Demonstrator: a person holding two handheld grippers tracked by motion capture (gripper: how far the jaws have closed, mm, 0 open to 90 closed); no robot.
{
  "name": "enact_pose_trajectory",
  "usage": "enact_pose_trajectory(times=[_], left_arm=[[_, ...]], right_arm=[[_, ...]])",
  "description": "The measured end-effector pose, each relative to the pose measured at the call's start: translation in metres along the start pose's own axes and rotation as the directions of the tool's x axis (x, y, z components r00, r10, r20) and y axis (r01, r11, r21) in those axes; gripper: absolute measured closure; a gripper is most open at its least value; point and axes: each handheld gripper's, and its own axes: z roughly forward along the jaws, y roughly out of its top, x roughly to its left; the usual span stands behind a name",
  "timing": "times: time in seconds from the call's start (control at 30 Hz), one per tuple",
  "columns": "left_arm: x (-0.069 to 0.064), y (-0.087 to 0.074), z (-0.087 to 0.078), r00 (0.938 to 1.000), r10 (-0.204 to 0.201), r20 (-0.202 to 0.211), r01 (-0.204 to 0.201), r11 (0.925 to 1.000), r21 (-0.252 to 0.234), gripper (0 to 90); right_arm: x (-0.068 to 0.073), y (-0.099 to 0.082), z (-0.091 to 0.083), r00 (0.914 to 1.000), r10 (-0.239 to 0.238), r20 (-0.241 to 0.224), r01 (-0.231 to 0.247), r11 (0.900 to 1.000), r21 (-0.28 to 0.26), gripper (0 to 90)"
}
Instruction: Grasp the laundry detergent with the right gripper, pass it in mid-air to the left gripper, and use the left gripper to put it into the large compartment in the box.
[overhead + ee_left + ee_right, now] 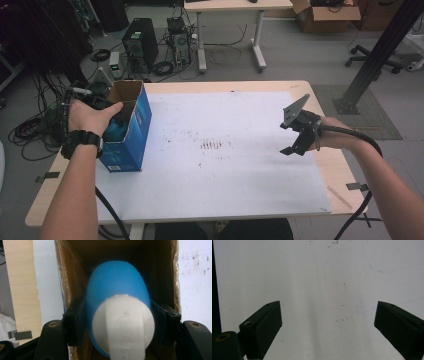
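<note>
2 tools | left tool (pixel 120 325) grips blue bottle (pixel 116 287), long axis into box (pixel 131 132), white cap rearward | right tool (pixel 328 325) wide, empty

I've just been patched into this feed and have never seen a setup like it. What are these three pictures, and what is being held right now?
There is no robot arm here: a person at a table holds a two-jaw gripper in each hand. The high view looks down from above the person's side. In it, the left gripper reaches into an open blue cardboard box standing on a white sheet that covers the table. The right gripper hangs over the sheet. The other two pictures come from cameras riding on the grippers. The left gripper view shows its black jaws clamped on a blue and white bottle-like object, inside the box. The right gripper view shows its jaws wide apart, with nothing between them.
</note>
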Motion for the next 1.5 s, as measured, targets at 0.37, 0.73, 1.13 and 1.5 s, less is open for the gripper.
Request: enact_pose_trajectory(times=[0.37,0.73,1.13,1.5], left_arm=[[-0.003,-0.002,0.004,0.9999,0.009,-0.008,-0.009,1.0000,-0.002,37.5],[-0.006,-0.002,0.005,0.9998,0.017,-0.005,-0.017,0.9999,-0.002,36.7],[-0.007,0.000,-0.011,0.9991,0.040,-0.015,-0.040,0.9992,-0.005,27.6],[-0.029,0.006,-0.044,0.9893,0.144,-0.027,-0.145,0.9887,-0.040,23.8]], right_arm=[[0.002,0.001,0.002,1.0000,0.000,-0.004,0.000,1.0000,-0.002,7.4],[0.004,0.000,0.001,1.0000,-0.001,-0.006,0.001,1.0000,-0.005,7.4],[0.003,0.001,0.001,0.9999,0.003,-0.014,-0.003,1.0000,-0.002,7.4],[0.002,0.008,-0.003,0.9999,-0.005,-0.012,0.005,0.9999,-0.013,7.4]])
